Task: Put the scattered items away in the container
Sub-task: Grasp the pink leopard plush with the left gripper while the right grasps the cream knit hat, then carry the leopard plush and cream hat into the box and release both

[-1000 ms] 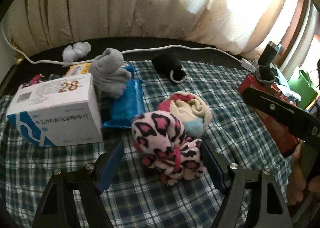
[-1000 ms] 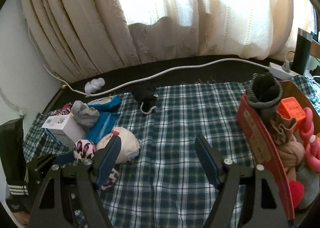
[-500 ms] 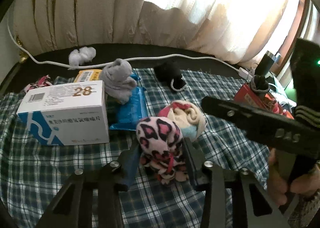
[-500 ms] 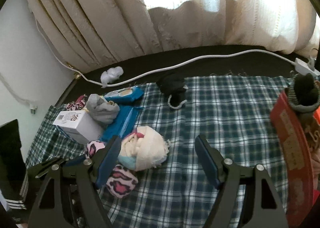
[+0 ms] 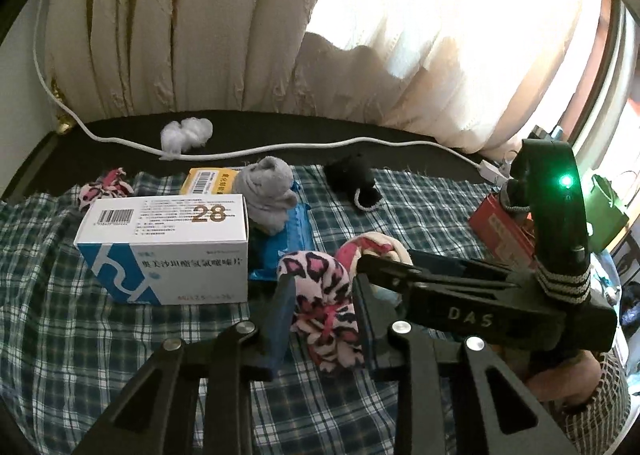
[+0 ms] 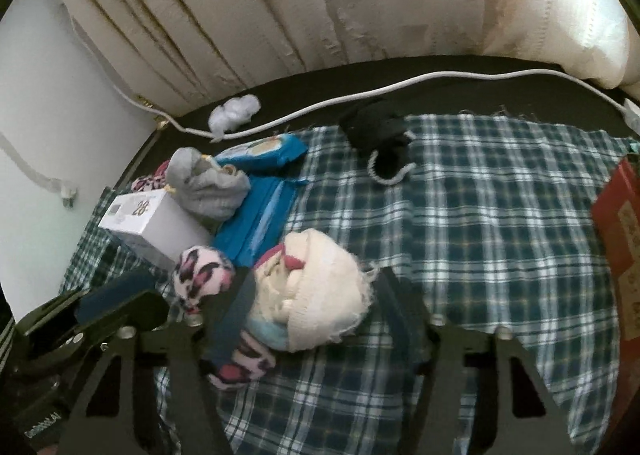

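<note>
Both grippers close on rolled socks, the container off at three o'clock.

The left gripper (image 5: 320, 307), jaws just closing, clamps the leopard-print sock roll (image 5: 320, 287) dead ahead at twelve o'clock on the plaid cloth (image 5: 60, 335). The right gripper (image 6: 312, 315), jaws also just closing, brackets the cream sock ball (image 6: 316, 295), pads at its sides. The red container (image 6: 620, 239) lies at three o'clock, nearer the right hand.

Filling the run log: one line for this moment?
left tool: closed on leopard sock | right tool: closing around cream sock | red box: waiting
</note>
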Motion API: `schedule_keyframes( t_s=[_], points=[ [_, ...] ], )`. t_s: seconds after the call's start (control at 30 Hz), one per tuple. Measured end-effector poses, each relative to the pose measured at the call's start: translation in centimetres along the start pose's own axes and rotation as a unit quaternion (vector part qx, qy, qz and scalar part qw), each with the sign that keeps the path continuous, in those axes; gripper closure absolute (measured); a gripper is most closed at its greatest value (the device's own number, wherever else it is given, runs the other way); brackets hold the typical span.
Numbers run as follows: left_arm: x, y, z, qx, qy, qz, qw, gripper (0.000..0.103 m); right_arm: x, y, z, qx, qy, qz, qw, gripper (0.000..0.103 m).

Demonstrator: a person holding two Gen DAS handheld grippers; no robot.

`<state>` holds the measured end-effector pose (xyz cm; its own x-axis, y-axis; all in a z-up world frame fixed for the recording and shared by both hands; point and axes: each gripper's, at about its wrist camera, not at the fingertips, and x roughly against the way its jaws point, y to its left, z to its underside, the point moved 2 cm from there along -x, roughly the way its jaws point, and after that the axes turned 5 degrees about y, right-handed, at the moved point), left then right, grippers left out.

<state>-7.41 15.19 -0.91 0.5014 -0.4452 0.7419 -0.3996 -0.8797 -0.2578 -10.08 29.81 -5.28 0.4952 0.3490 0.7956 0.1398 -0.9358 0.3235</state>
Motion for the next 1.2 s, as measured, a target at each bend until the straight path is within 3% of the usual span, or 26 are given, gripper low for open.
schedule_keyframes(
  t_s=[0.17,0.23,0.27,0.3,0.57,0.67,0.7,0.83,1.2],
  points=[
    [-1.8,-0.1,0.6,0.001,0.038,-0.004,0.9993,0.071,0.4,0.2,0.2,0.006,-0.011,0.013,1.000,0.051],
    [-2.3,-0.2,0.8,0.003,0.046,-0.009,0.9989,0.058,0.6,-0.1,0.3,-0.001,-0.016,0.013,1.000,0.053],
    [-2.4,-0.2,0.8,0.005,0.046,-0.013,0.9989,0.042,0.9,-0.2,0.3,-0.004,-0.022,0.017,1.000,0.053],
    [-2.5,-0.1,0.8,0.006,0.045,-0.016,0.9988,0.037,1.1,-0.3,0.3,-0.006,-0.027,0.021,0.999,0.053],
    [-3.7,-1.0,1.3,0.000,0.054,0.013,0.9985,0.038,3.8,-1.0,-0.2,-0.020,-0.076,0.026,0.997,0.053],
    [-3.9,-1.9,1.5,-0.014,0.052,0.025,0.9982,0.066,3.9,-1.4,-0.3,-0.027,-0.079,0.028,0.996,0.053],
    [-3.9,-2.2,1.5,-0.017,0.052,0.028,0.9981,0.069,4.0,-1.5,-0.3,-0.029,-0.080,0.028,0.996,0.053],
    [-3.4,-3.3,1.8,-0.041,0.040,0.021,0.9981,0.070,5.1,-1.5,-0.3,-0.029,-0.100,0.036,0.994,0.053],
    [-2.0,-3.6,1.5,-0.037,0.023,0.018,0.9989,0.070,10.5,-2.7,-0.4,-0.045,-0.173,0.060,0.982,0.053]
  ],
)
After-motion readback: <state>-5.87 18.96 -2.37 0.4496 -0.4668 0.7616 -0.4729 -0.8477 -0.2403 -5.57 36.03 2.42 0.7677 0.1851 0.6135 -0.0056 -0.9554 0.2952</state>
